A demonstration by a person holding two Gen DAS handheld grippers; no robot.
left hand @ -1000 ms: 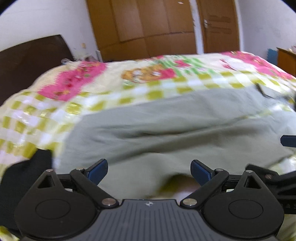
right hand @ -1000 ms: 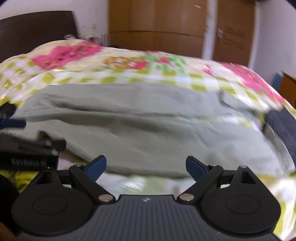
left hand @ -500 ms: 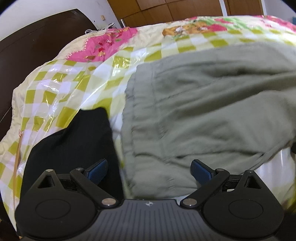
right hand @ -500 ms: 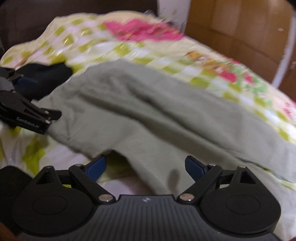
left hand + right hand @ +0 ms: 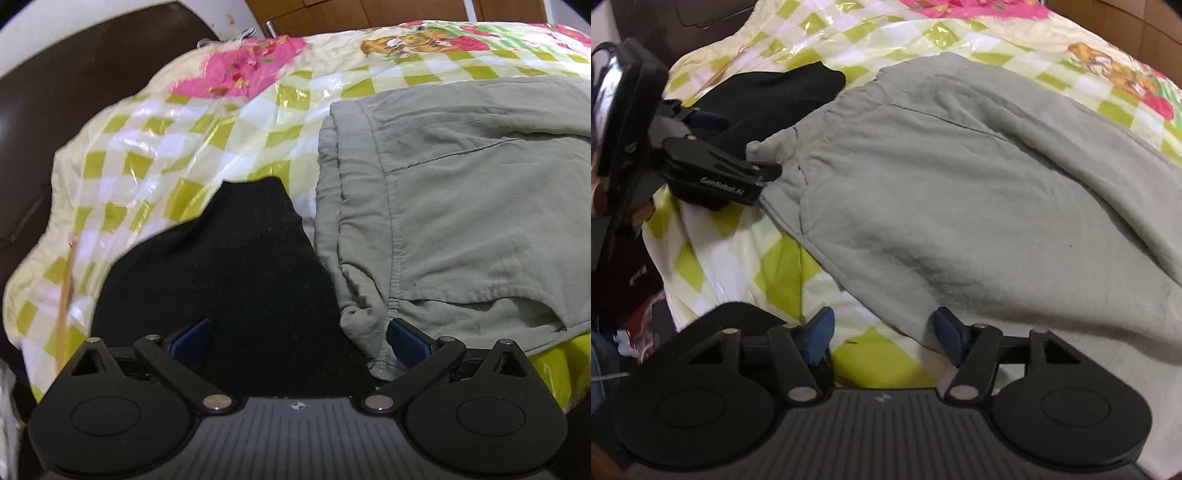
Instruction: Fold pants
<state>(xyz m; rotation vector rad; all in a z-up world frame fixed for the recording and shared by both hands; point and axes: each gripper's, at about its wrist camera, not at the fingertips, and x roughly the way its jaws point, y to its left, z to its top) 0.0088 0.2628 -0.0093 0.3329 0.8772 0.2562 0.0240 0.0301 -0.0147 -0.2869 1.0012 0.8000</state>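
Observation:
Grey-green pants (image 5: 461,206) lie spread on the bed, waistband toward the left; they also show in the right wrist view (image 5: 960,192). My left gripper (image 5: 297,341) is open, low at the waistband's near corner, with its right pad against the cloth. It also shows from the side in the right wrist view (image 5: 738,147). My right gripper (image 5: 882,336) is open at the pants' near edge, the cloth edge lying between its pads.
A black garment (image 5: 229,266) lies left of the waistband, under my left gripper. The bed cover (image 5: 177,129) is green-and-white checked with pink flowers. A dark headboard (image 5: 74,74) stands at the left. Clutter lies beside the bed (image 5: 628,295).
Both grippers have swung left and down toward the waistband end of the pants. The right gripper's jaws have narrowed a little.

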